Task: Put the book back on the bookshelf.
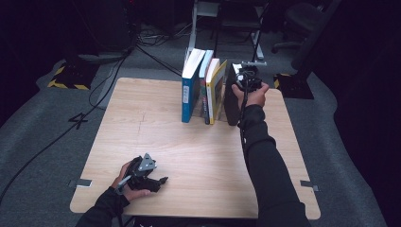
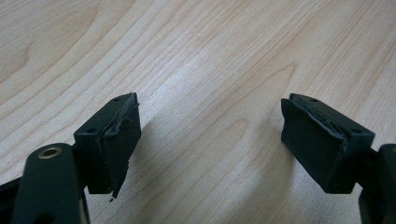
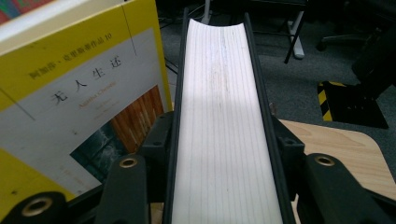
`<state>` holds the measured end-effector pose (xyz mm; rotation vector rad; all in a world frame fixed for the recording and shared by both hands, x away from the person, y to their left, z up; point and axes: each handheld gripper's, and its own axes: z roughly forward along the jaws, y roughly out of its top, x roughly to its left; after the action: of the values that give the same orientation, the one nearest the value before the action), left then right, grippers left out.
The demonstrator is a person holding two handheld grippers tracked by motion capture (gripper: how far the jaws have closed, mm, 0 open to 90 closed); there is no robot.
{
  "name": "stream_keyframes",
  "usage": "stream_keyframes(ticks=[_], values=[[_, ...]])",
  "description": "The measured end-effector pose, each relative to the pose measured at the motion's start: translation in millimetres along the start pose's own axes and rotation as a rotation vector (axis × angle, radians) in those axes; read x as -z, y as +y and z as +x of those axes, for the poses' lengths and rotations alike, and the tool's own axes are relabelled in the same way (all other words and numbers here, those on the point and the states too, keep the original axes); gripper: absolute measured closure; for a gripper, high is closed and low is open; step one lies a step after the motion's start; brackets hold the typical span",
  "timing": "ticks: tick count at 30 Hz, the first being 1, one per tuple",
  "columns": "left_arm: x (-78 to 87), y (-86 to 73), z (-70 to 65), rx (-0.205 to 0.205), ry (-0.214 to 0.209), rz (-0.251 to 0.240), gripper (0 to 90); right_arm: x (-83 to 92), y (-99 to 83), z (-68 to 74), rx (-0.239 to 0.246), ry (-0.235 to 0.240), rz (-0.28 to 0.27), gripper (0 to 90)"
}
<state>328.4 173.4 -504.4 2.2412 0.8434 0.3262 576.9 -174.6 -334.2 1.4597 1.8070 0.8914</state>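
A row of books stands upright at the far middle of the wooden table [image 1: 189,151]: a blue book [image 1: 189,92] at the left, a thin one beside it, then a yellow book [image 1: 216,90]. A black-covered book [image 1: 231,97] stands at the row's right end. My right gripper [image 1: 246,78] is shut on its top edge. In the right gripper view the jaws of the right gripper [image 3: 223,136] press on both covers of the black book [image 3: 224,93], whose white pages face up, and the yellow book [image 3: 84,93] leans close at the left. My left gripper [image 1: 158,182] rests open near the front left edge. Its jaws [image 2: 210,135] stand wide over bare table [image 2: 187,56].
Cables [image 1: 108,80] trail over the grey floor left of the table. Stands with yellow-black striped bases [image 1: 68,75] sit at the back left and back right. A desk frame [image 1: 227,28] and an office chair [image 1: 302,23] stand behind the table.
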Motion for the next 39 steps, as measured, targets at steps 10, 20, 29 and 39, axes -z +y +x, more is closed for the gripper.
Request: stream_keyframes(ticks=[10, 20, 29, 39], values=[[0.0, 0.0, 0.0, 0.000, 0.000, 0.000, 19.9, -4.7, 0.5, -3.9, -0.008, 0.012, -0.004, 53.0], [0.0, 0.0, -0.1, 0.000, 0.000, 0.000, 19.9, -3.1, -3.5, -3.2, -0.005, 0.014, -0.018, 50.9], [0.0, 0.0, 0.0, -0.001, 0.001, 0.000, 19.8, 9.9, -14.8, -7.1, 0.037, 0.056, -0.019, 44.6], [-0.1, -0.1, -0.4, 0.002, 0.003, 0.000, 19.8, 29.7, -40.7, -17.8, 0.075, 0.128, -0.065, 40.6]])
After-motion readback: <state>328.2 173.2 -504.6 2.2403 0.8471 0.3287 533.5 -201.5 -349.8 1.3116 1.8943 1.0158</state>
